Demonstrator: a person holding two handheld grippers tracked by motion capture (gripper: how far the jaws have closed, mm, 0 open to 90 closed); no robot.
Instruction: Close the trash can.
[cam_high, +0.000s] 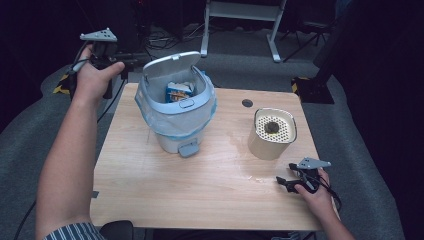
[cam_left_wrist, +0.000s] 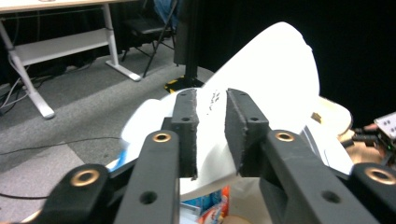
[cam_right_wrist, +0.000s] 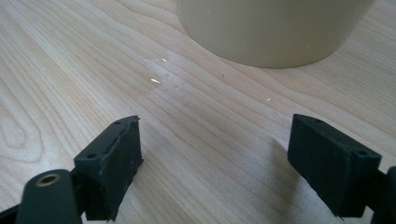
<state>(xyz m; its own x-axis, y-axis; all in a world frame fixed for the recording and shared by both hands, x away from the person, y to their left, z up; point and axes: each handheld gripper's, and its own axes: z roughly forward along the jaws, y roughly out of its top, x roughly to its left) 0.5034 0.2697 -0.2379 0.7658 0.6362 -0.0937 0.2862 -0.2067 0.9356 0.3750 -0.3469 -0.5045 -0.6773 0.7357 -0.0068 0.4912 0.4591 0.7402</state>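
Note:
A pale blue pedal bin (cam_high: 175, 120) with a white liner stands at the table's back left. Its lid (cam_high: 172, 62) is up, and colourful packets (cam_high: 178, 92) lie inside. My left gripper (cam_high: 131, 60) hangs in the air just left of the lid, pointing at it. In the left gripper view the jaws (cam_left_wrist: 212, 100) stand a narrow gap apart with the white lid (cam_left_wrist: 271, 70) showing behind them and nothing pinched. My right gripper (cam_high: 285, 174) rests low on the table at the front right, open wide (cam_right_wrist: 215, 123) and empty, facing a cream canister (cam_right_wrist: 275, 28).
The cream canister (cam_high: 271, 132) has a perforated top with a dark knob. The wooden table (cam_high: 200, 190) has a cable hole (cam_high: 247, 103) near its back edge. White desk legs (cam_high: 240, 30) and cables stand on the grey floor behind.

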